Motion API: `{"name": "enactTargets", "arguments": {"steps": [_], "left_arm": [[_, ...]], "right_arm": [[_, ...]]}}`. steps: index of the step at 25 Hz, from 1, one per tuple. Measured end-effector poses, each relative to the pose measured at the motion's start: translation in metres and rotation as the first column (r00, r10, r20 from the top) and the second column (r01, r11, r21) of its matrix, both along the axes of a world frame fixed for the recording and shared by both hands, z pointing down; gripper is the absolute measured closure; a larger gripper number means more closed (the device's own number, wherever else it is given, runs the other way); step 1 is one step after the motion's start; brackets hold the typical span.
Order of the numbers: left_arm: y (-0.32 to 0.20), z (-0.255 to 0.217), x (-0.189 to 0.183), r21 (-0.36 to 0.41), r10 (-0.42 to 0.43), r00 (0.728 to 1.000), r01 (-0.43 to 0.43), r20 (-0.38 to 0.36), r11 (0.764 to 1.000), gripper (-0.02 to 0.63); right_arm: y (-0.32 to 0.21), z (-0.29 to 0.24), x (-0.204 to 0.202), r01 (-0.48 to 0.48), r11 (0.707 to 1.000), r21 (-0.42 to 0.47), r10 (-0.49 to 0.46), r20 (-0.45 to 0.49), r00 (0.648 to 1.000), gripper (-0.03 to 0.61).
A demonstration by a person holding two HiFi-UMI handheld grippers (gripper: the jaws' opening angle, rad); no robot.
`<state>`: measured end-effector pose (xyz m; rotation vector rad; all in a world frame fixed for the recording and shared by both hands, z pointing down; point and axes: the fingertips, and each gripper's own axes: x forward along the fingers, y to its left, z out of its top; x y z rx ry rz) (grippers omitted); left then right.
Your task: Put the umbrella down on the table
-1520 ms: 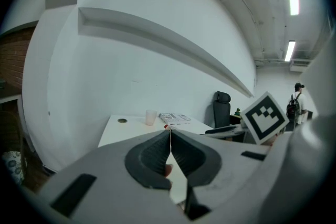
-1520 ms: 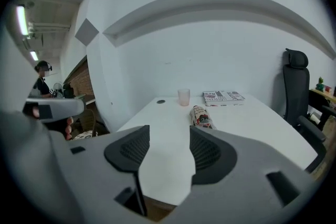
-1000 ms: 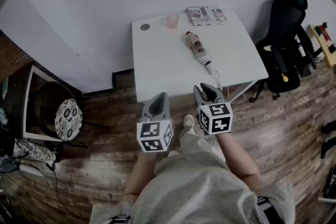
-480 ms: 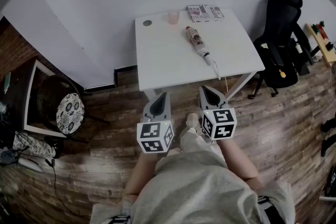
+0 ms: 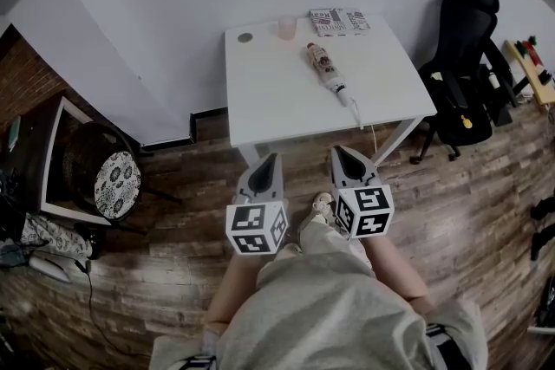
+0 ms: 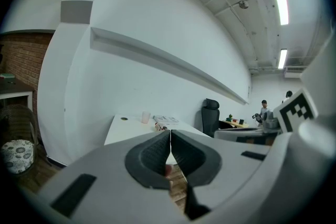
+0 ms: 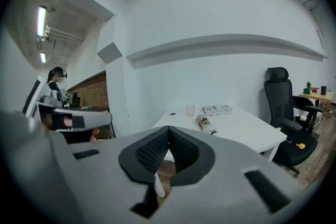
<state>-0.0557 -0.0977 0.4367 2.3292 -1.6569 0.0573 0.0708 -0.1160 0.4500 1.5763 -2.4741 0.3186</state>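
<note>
White worktop (image 5: 269, 91) fills the middle of the head view, and the folded umbrella (image 5: 328, 75) lies flat on it, right of centre, its pale handle toward the near edge and a thin cord trailing over that edge. A second ago the right gripper (image 5: 336, 151) overlapped that near edge with its jaws apart. Now both it and the left gripper (image 5: 271, 158) sit back over the wooden floor (image 5: 173, 256), clear of the worktop, and the umbrella has not shifted. A cup (image 5: 286, 29) and a printed booklet (image 5: 339, 21) stand at the far edge, a black office chair (image 5: 468, 56) is at the right, and a stool with a patterned cushion (image 5: 116, 185) is at the left. The left gripper view shows its jaws pressed together with nothing between them. Beyond them the worktop stands against a white wall, and a far room with two people shows there alone. The right gripper view likewise shows jaws closed and empty, with the umbrella well ahead on the worktop and a brick wall at the left.
</note>
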Motion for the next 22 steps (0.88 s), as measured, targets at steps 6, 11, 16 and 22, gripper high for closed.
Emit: {"name": "enactTargets", "arguments": {"steps": [6,11,16,22], "left_arm": [[-0.004,0.001,0.003,0.000,-0.003,1.000,0.003,0.008,1.000,0.606],[-0.009,0.000,0.006,0.002,0.001,1.000,-0.001,0.014,1.000,0.606],[-0.012,0.001,0.009,-0.001,0.005,1.000,-0.005,0.016,1.000,0.606],[-0.013,0.003,0.012,-0.010,0.011,1.000,-0.011,0.017,1.000,0.606]], "right_arm": [[-0.004,0.003,0.004,0.008,1.000,-0.012,-0.007,0.017,1.000,0.577],[-0.009,0.002,0.011,-0.008,1.000,-0.011,0.008,0.012,1.000,0.577],[-0.012,0.003,0.013,-0.016,1.000,-0.013,0.016,0.014,1.000,0.578],[-0.015,0.003,0.013,-0.017,1.000,-0.014,0.017,0.024,1.000,0.577]]}}
